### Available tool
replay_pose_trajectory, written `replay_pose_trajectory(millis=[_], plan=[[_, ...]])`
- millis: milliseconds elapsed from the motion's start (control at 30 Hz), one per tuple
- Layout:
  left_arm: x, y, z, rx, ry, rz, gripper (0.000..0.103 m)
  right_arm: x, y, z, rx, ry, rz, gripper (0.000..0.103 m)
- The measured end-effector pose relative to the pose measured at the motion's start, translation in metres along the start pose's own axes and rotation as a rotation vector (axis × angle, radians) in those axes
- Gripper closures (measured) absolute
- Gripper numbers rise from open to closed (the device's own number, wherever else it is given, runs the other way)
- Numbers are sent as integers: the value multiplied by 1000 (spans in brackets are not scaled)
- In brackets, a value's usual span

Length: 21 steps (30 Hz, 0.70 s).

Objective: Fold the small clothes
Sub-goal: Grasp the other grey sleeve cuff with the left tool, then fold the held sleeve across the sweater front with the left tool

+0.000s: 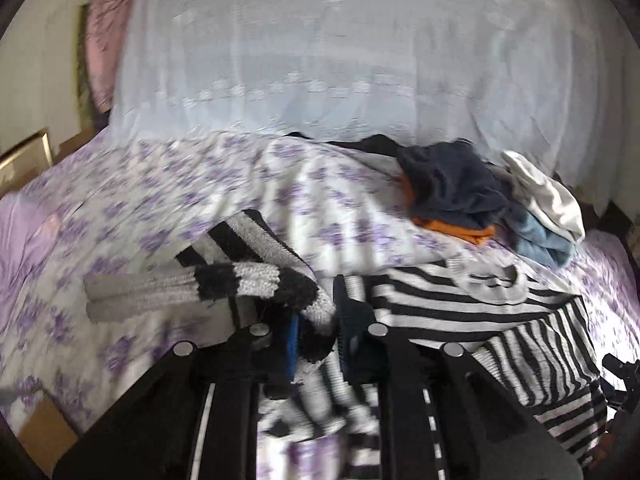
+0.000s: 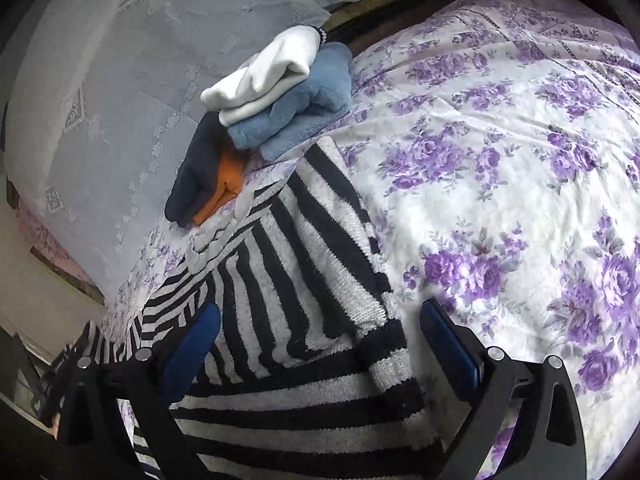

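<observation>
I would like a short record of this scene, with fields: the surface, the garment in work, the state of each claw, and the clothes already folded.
surface: bed with a purple flowered cover
garment in work: black and white striped sweater, spread on the cover
left claw: shut on the sweater's sleeve
right claw: open, over the sweater
folded clothes: white piece on blue piece; navy and orange piece beside them
behind: pale lace pillow
</observation>
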<state>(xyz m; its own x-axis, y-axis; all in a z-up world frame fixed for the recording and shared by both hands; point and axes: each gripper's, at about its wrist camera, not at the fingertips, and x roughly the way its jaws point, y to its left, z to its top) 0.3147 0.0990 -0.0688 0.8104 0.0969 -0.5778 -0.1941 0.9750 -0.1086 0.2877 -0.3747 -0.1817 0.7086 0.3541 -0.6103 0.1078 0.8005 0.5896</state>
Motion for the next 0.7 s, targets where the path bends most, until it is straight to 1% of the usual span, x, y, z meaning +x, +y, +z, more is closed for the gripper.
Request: replay_pose_trajectory(millis=[100, 333, 467, 533, 700], plan=[[8, -28, 3, 33, 8, -39, 89, -1, -2, 0, 12, 2, 11, 3], [13, -79, 5, 59, 23, -150, 89, -1, -4, 1, 30, 11, 28, 3], [9, -120, -3, 136, 10, -203, 89, -2, -6, 2, 46, 17, 46, 3], [9, -137, -9, 172, 17, -223, 89, -3, -9, 3, 65, 16, 59, 3], [25, -193, -43, 317, 80, -268, 89, -3, -9, 4, 73, 16, 63, 3]])
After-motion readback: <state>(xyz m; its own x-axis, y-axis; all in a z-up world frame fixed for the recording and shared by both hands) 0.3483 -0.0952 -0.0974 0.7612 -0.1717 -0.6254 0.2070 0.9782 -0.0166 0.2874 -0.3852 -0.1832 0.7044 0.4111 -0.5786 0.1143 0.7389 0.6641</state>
